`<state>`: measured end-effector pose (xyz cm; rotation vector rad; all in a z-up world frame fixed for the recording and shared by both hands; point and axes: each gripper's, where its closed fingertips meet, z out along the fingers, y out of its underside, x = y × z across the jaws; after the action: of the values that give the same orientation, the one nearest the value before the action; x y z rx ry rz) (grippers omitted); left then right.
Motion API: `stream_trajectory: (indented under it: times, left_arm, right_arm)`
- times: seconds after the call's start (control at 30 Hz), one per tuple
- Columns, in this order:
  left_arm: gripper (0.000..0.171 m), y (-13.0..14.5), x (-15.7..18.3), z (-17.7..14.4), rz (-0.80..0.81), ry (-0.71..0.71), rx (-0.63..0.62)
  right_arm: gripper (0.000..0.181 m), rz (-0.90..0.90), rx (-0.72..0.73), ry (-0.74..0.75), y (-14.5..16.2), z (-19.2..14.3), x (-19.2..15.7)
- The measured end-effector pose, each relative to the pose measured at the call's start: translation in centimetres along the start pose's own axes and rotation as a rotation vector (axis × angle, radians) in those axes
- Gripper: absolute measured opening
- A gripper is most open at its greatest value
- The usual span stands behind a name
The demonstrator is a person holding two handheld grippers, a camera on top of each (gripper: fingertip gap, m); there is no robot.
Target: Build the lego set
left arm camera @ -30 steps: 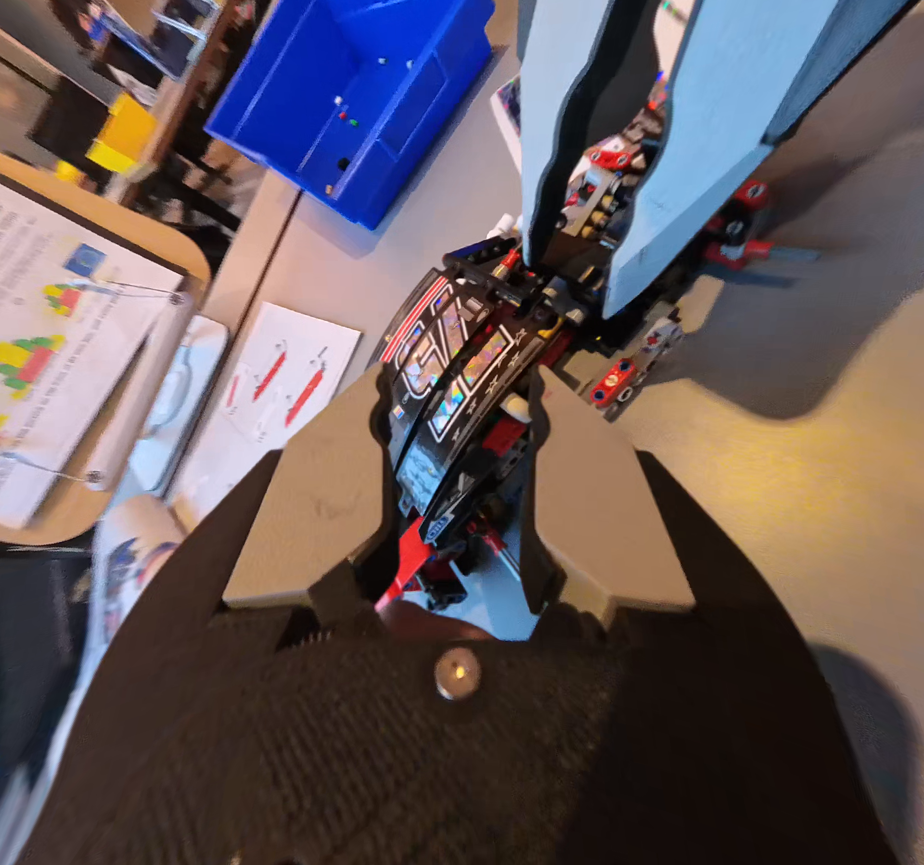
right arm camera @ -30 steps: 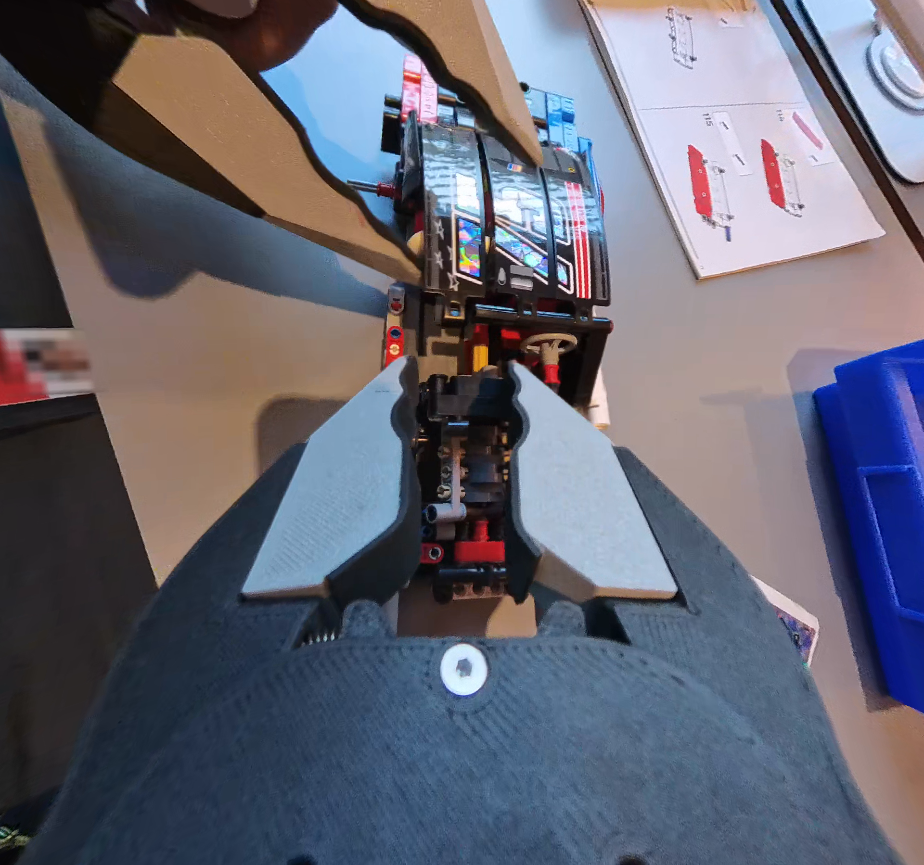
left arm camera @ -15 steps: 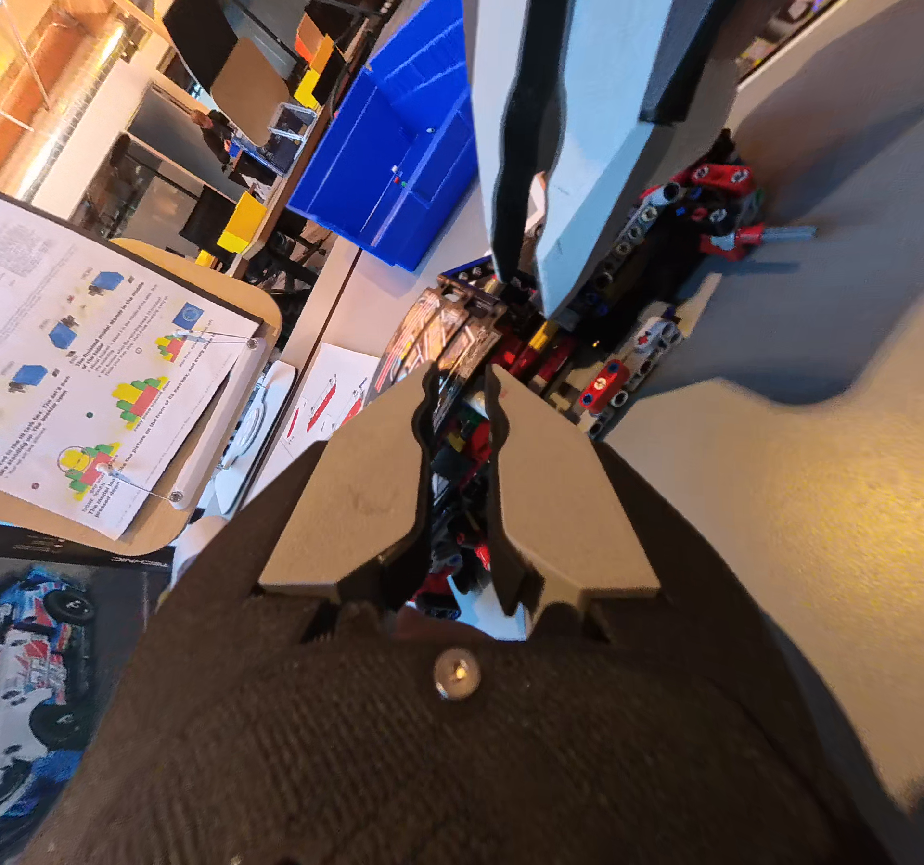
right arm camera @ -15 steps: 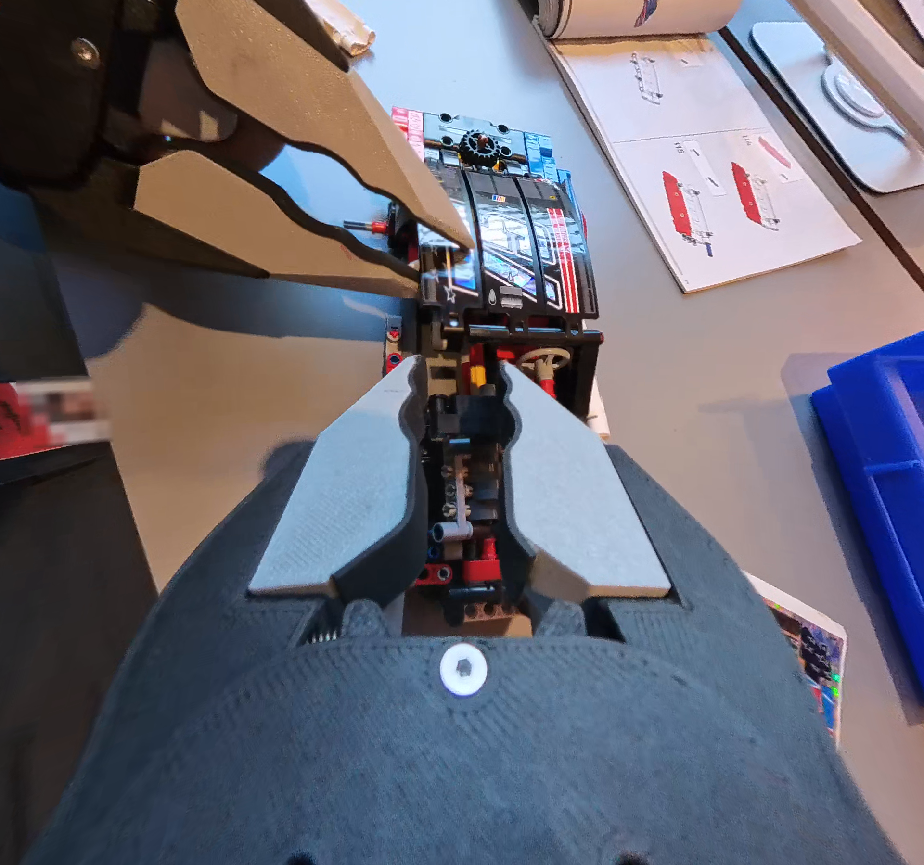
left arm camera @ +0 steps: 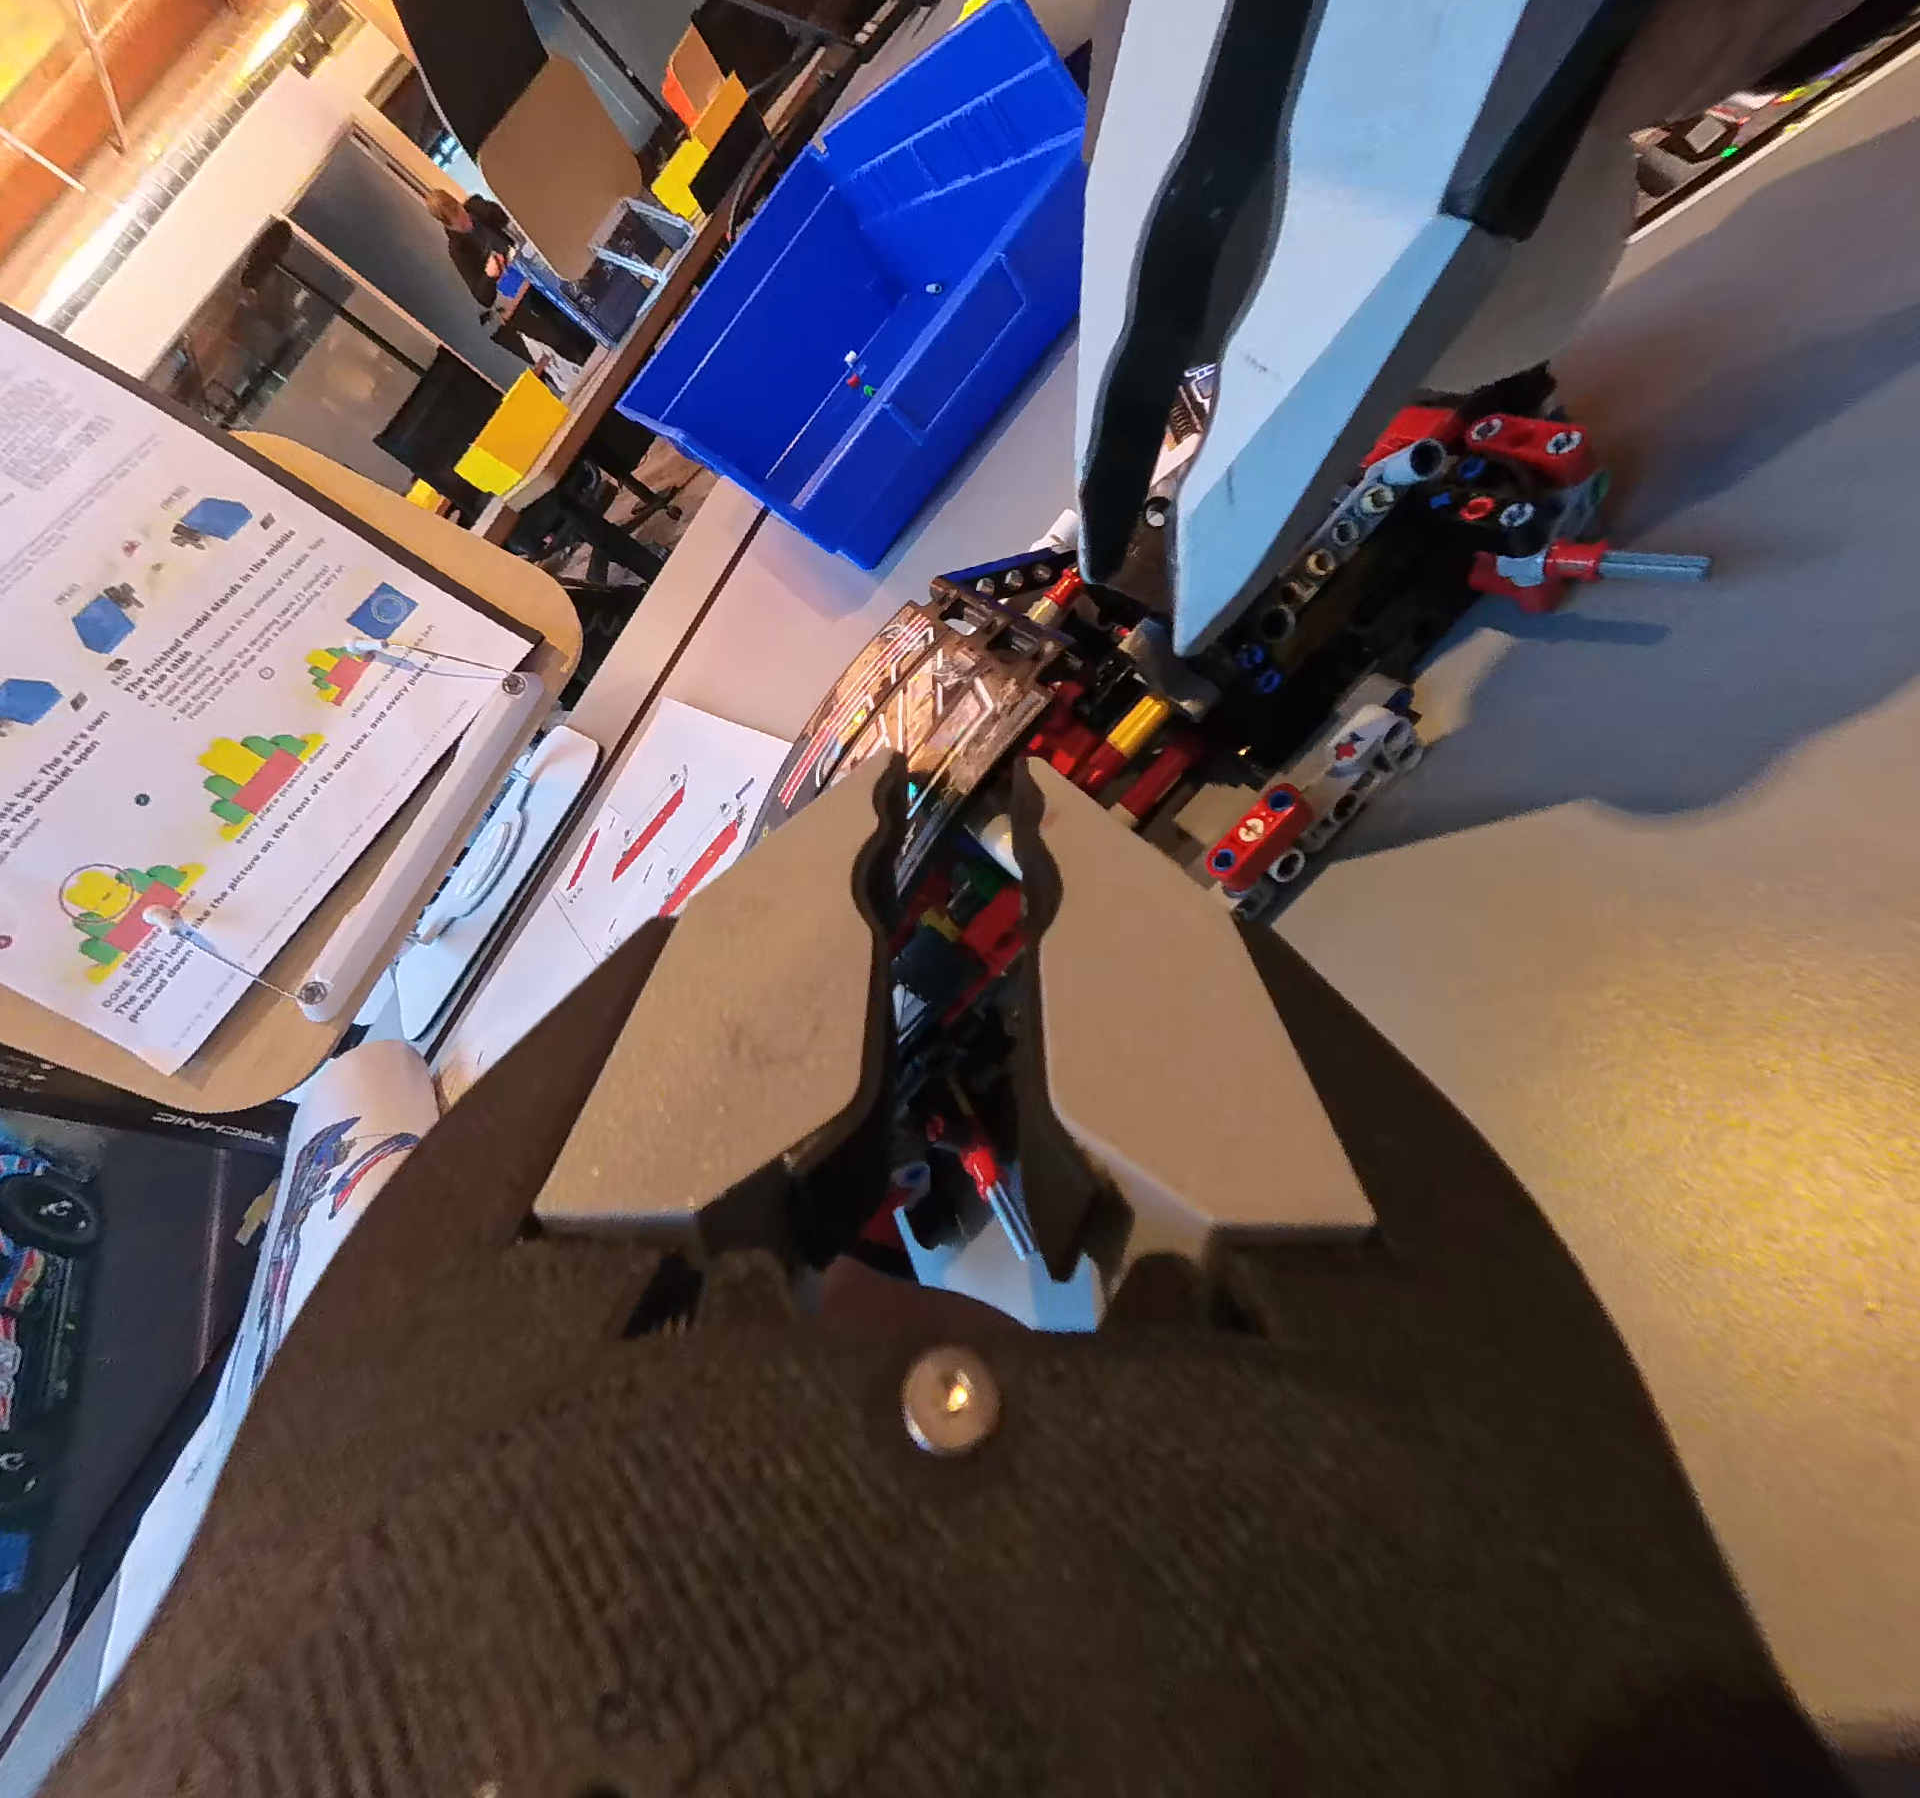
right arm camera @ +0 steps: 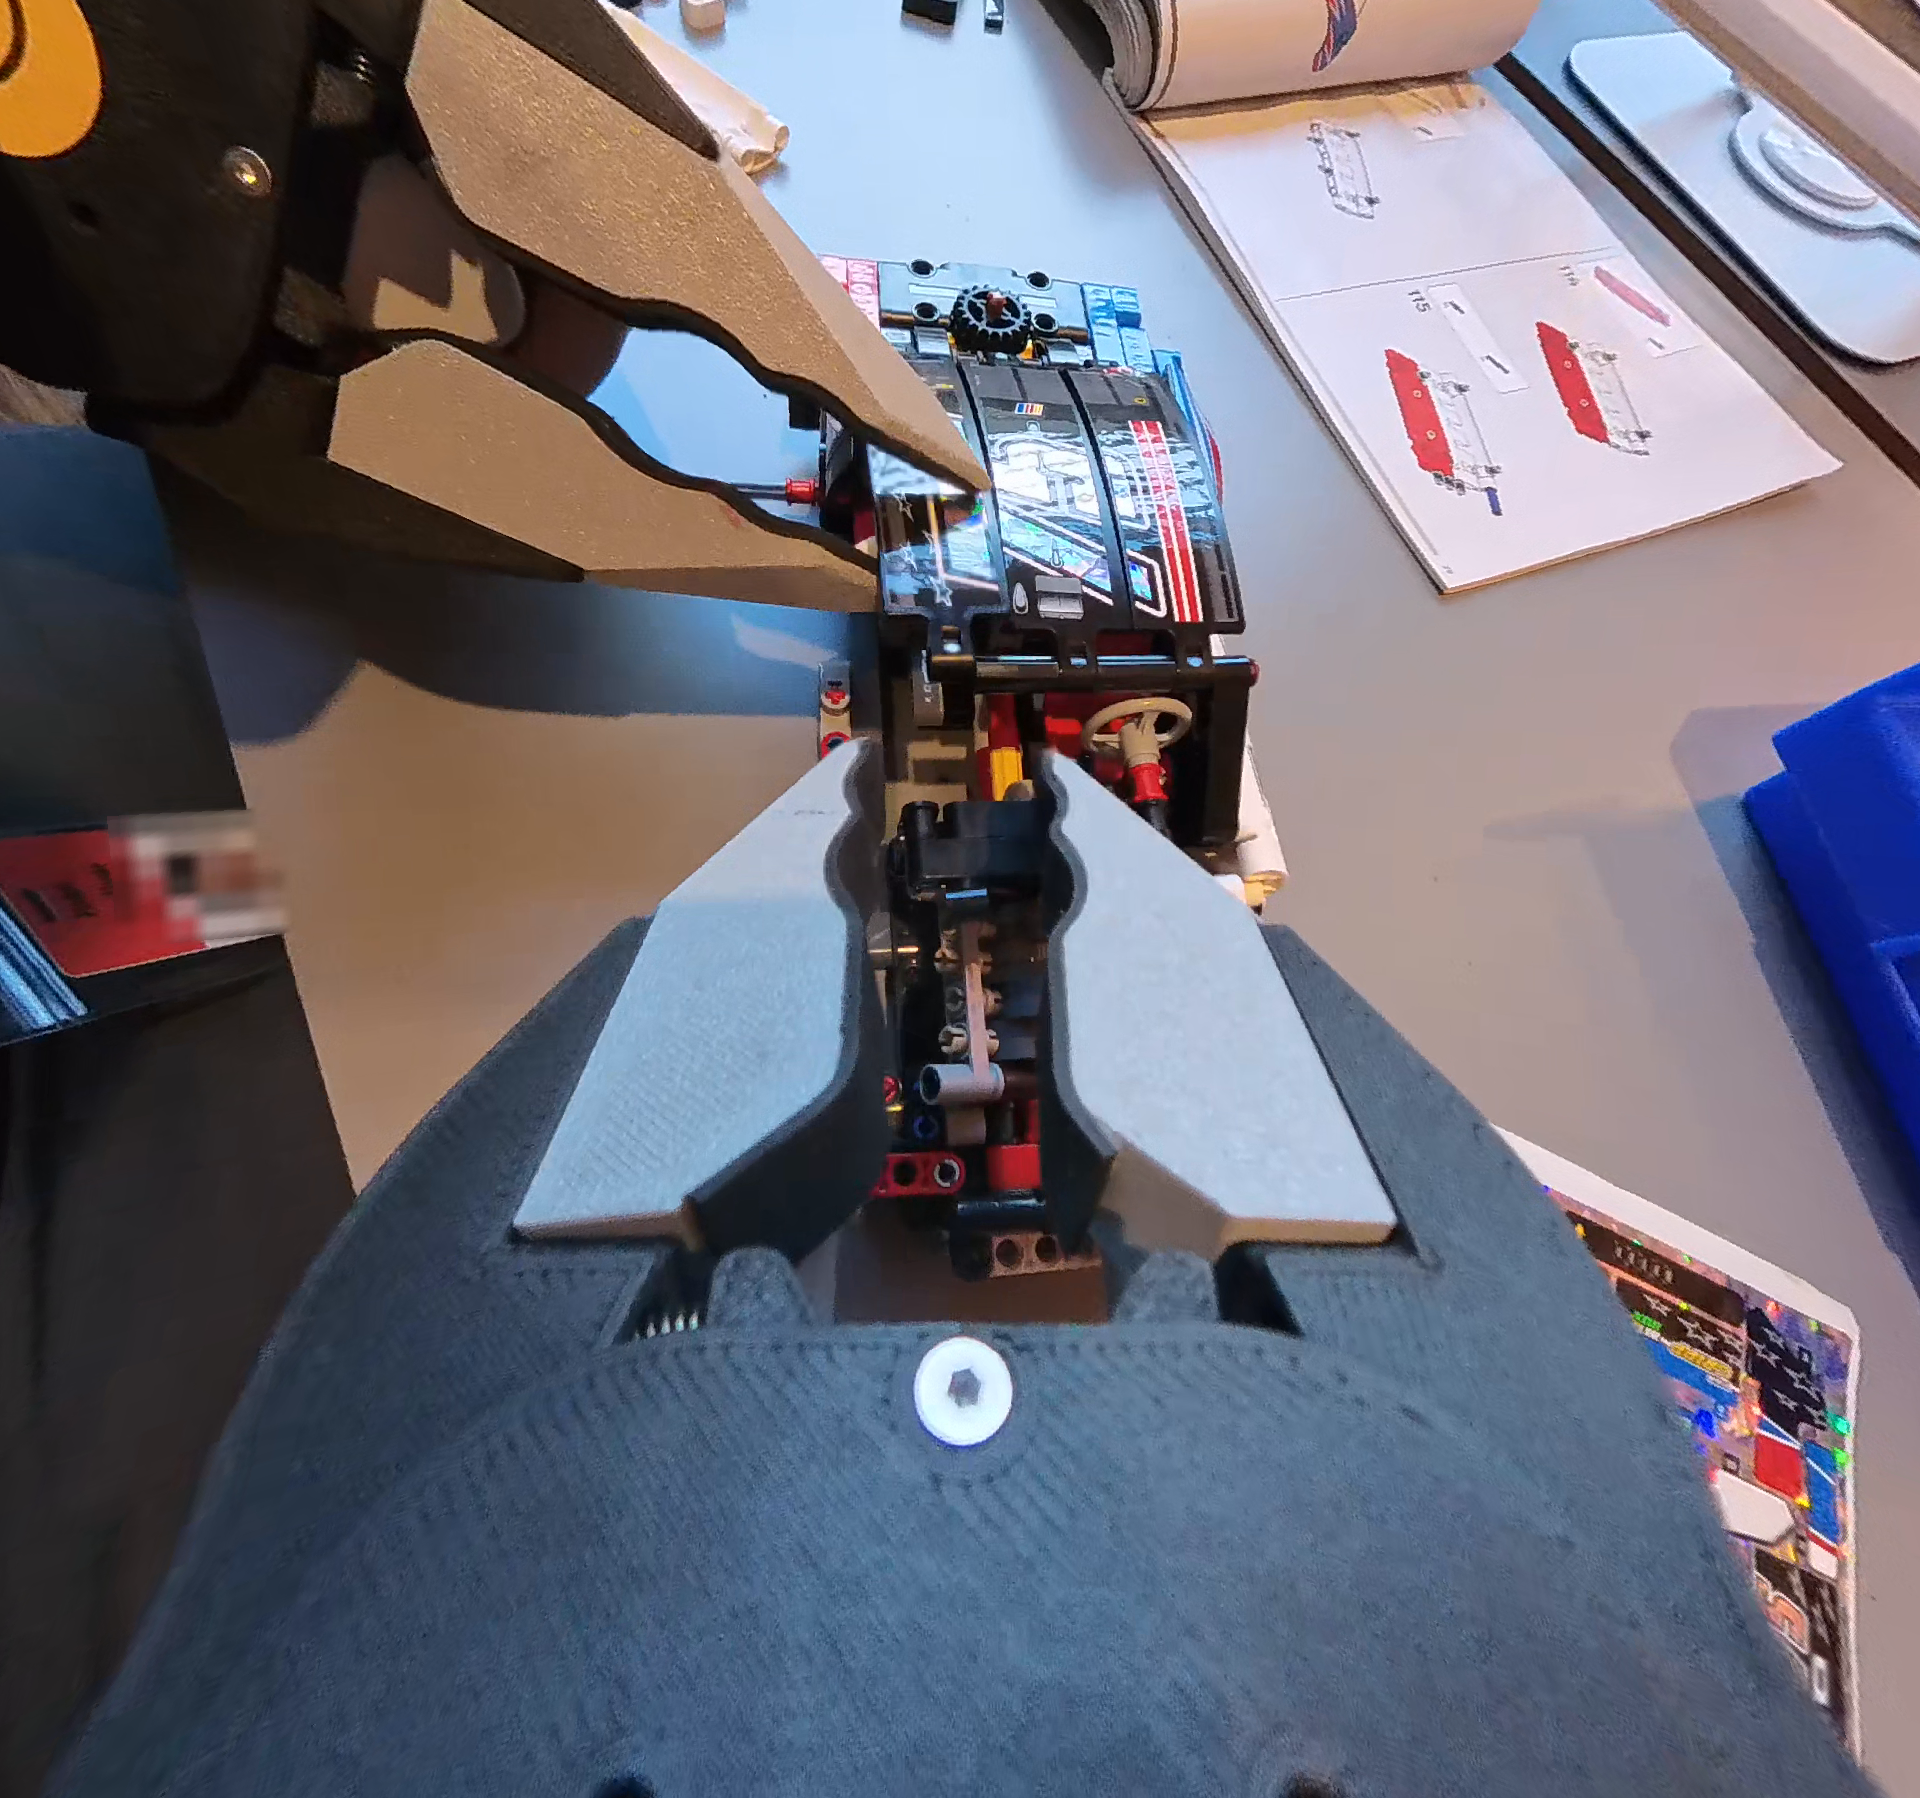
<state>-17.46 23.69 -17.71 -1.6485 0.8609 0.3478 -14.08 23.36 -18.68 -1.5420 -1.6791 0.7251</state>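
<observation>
Right tongs (right arm camera: 951, 792) pinching car (right arm camera: 1049, 522) chassis, so we steady it on bench (right arm camera: 540, 813); left tongs (left arm camera: 951, 803) pinching hood edge, we judge to seat it.

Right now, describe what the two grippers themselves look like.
The left gripper has tan-grey wedge fingers with wavy black inner edges on a dark brown ribbed printed body with a metal screw; in the right wrist view its housing shows an orange disc. The right gripper has light grey wedge fingers on a dark blue-grey ribbed body with a white screw.
</observation>
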Motion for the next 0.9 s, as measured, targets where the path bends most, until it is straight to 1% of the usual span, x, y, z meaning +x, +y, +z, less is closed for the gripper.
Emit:
stream_trajectory:
  times: [0.1,0.23,0.33,0.6,0.67,0.77,0.83,0.9]
  left_arm:
    - [0.022,0.0,-0.2,-0.1,-0.006,-0.011,-0.003]
    - [0.023,0.2,-0.4,-0.5,-0.031,-0.01,-0.001]
    - [0.025,0.2,-0.5,-0.7,-0.037,-0.011,0.004]
    - [0.034,-0.3,-0.3,-1.2,-0.046,-0.001,0.005]
    - [0.04,-0.4,-0.5,-1.9,-0.061,0.007,-0.001]
    - [0.05,-0.3,-1.2,-3.7,-0.155,0.045,-0.015]
    - [0.063,0.6,-1.7,-5.0,-0.249,0.098,-0.057]
    - [0.075,2.4,-2.0,-6.5,-0.356,0.152,-0.124]
  right_arm:
    - [0.031,-0.003,-0.008,0.014,0.3,-0.1,0.5]
    - [0.036,0.036,0.036,-0.018,0.0,-0.6,0.6]
    - [0.037,0.057,0.058,-0.03,-0.1,-0.8,0.8]
    - [0.038,0.051,0.047,-0.012,0.4,-1.1,1.4]
    - [0.039,0.05,0.044,0.001,0.5,-1.5,1.7]
    - [0.042,0.06,0.059,0.023,0.7,-2.7,2.2]
    - [0.045,0.075,0.075,0.04,1.0,-3.6,2.7]
    - [0.049,0.102,0.095,0.064,1.5,-4.5,3.4]
